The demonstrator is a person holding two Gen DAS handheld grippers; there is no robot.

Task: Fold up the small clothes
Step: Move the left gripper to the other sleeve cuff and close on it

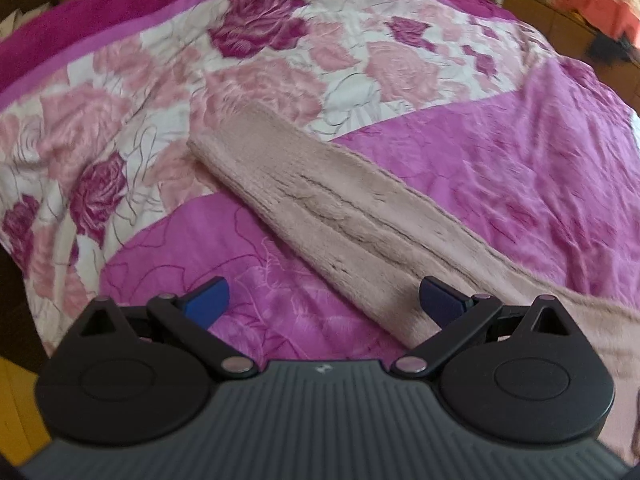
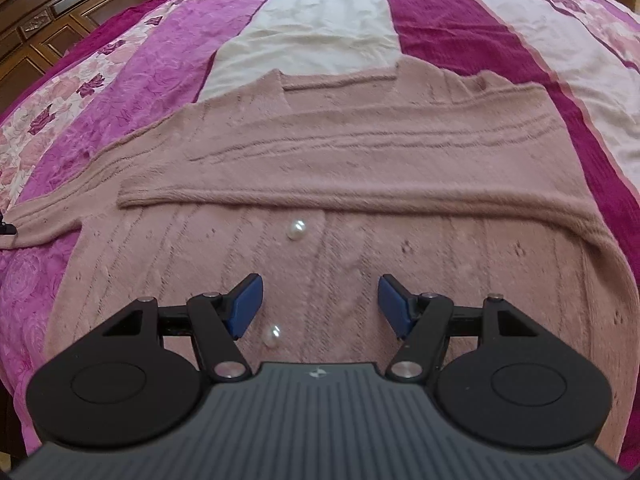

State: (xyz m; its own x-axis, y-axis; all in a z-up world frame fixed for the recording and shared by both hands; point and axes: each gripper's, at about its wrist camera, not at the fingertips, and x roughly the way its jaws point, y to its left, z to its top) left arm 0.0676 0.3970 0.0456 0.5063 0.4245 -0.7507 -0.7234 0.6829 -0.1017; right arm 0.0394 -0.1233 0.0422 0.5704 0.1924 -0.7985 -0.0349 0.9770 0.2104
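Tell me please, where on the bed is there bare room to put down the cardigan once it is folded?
Free: the cream and magenta stripes of the quilted bedspread beyond the collar of the dusty-pink knitted cardigan, and the floral patch beside its outstretched sleeve. Crowded: the near middle, where the cardigan with its pearl buttons covers the bed.

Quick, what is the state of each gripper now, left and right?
Left gripper: open, holding nothing, above the sleeve.
Right gripper: open, holding nothing, above the pink cardigan.

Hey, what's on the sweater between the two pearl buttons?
In the right wrist view, only bare pink knit of the sweater lies between the upper pearl button and the lower pearl button; nothing else sits there.
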